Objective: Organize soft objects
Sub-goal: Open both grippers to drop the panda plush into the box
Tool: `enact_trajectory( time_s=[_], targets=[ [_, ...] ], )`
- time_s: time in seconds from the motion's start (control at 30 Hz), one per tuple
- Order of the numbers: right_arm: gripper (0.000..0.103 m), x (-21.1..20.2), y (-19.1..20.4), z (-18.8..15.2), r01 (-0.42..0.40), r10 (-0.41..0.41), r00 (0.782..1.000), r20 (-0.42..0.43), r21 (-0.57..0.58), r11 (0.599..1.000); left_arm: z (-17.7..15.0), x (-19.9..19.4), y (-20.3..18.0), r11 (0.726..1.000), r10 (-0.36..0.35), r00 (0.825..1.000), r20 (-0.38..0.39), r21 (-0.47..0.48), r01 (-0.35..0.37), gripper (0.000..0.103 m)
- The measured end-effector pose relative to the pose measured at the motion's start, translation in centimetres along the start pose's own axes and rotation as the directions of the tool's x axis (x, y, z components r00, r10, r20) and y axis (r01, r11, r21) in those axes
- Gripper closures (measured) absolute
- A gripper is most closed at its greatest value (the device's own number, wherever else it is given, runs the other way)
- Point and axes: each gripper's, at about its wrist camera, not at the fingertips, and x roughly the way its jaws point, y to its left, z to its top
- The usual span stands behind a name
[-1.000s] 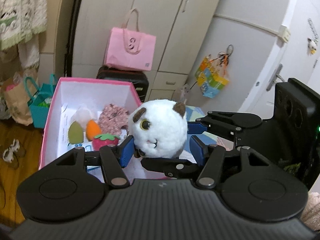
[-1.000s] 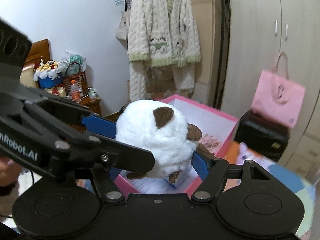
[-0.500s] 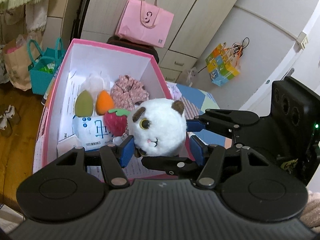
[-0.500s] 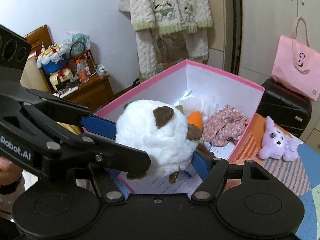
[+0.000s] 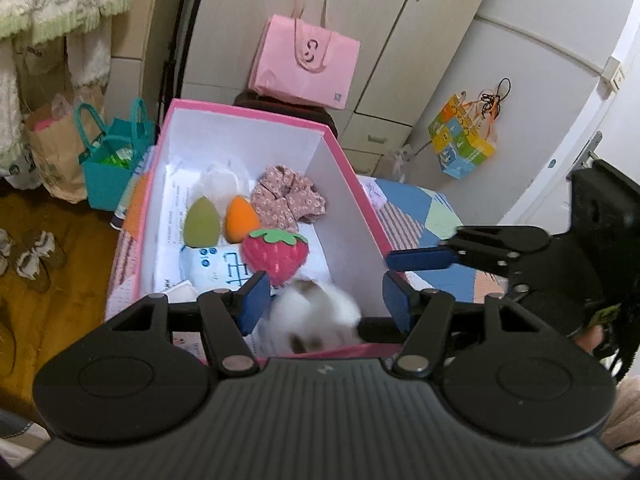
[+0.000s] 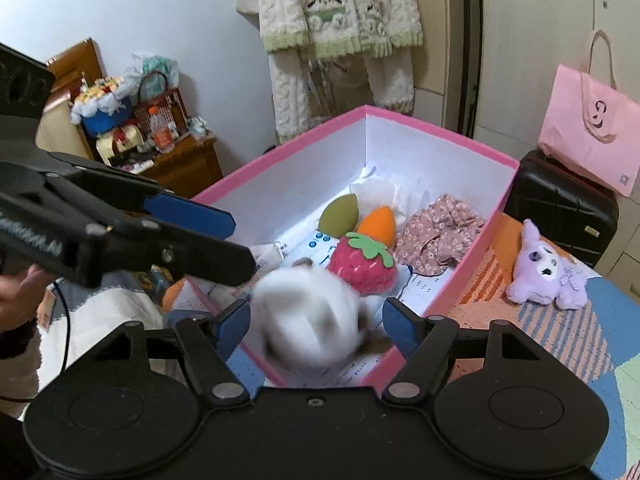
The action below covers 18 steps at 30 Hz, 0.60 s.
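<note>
Inside the pink box (image 5: 362,204), a blurred white plush ball (image 5: 316,314) lies beside the strawberry plush (image 5: 276,254), free of both spread-jawed tools: the left gripper (image 5: 324,300), its jaws just widened, and the right gripper (image 6: 316,322) grip nothing. Only the right wrist view shows a purple plush (image 6: 546,274) on the patterned cover outside the box; only the left shows a colourful hanging bag (image 5: 462,144).

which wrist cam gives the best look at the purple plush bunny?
Right wrist view. The purple plush bunny lies fully visible there, on the patchwork cover just outside the pink box, unblocked. In the left wrist view it does not show at all; that side of the box is hidden behind its wall and the gripper.
</note>
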Motion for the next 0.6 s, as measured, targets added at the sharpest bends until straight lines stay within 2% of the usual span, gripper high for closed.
enact_trajectory(
  time_s=[0.23,0.43,0.6],
  targets=[
    [0.025,-4.0,-0.4,-1.3,0.023,-0.022,0.998,0.055,-0.012,1.0,0.1,-2.6,-1.5,0.999,0.02,0.999,0.037,0.041,-0.021,0.041],
    [0.026,-7.8,-1.8,-3.0,0.081,-0.08,0.991,0.104,-0.003,0.997,-0.1,-3.4,-4.6,0.994,-0.003,0.999,0.047,0.105,-0.002,0.04],
    [0.025,-10.2,-3.0,-4.6,0.128,-0.128,0.983,0.131,0.01,0.992,0.0,-2.9,-8.0,0.986,-0.034,0.999,0.024,0.161,0.03,0.038]
  ],
)
